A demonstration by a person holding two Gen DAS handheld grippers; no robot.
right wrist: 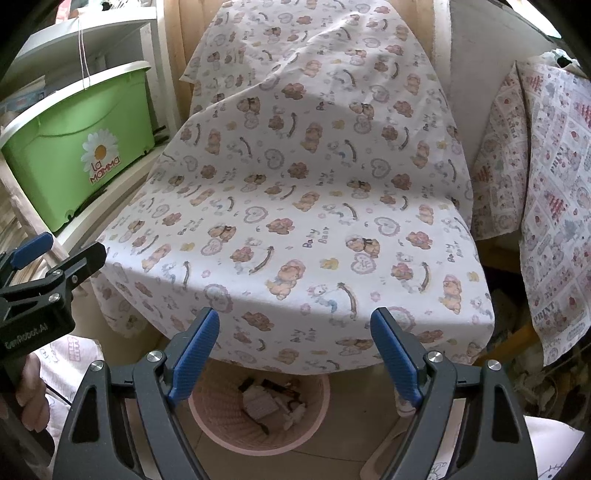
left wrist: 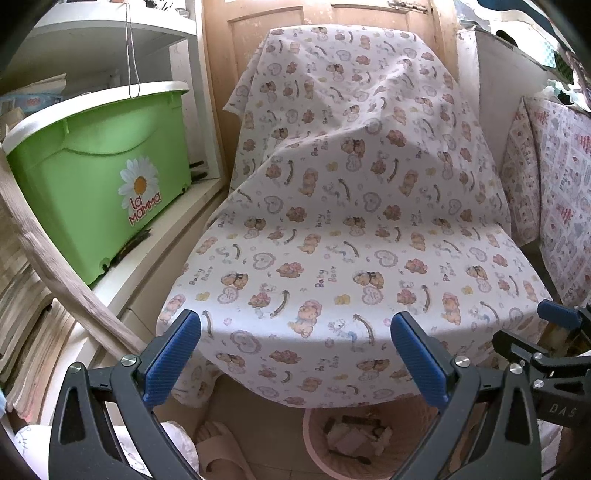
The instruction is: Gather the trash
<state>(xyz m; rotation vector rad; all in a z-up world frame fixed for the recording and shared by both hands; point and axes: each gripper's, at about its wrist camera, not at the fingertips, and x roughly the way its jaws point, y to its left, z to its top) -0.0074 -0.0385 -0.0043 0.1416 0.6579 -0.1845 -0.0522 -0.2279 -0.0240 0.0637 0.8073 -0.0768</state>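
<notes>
A pink woven waste basket (right wrist: 229, 439) stands on the floor under the front edge of a surface draped in a bear-print cloth (right wrist: 295, 206). Scraps of paper and wrappers (right wrist: 271, 402) lie inside it. The same basket (left wrist: 317, 450) shows low in the left wrist view, with scraps of trash (left wrist: 354, 437) in it. My left gripper (left wrist: 295, 328) is open above the cloth's front edge, nothing between its blue pads. My right gripper (right wrist: 295, 326) is open too, over the cloth edge and the basket, and holds nothing. Each gripper appears at the side of the other's view.
A green bin (left wrist: 99, 177) with a daisy sticker sits on a white shelf at left. A wooden door (left wrist: 258, 33) stands behind the draped surface. Another patterned cloth (right wrist: 546, 192) hangs at right. Slippers (left wrist: 221, 454) lie on the floor beside the basket.
</notes>
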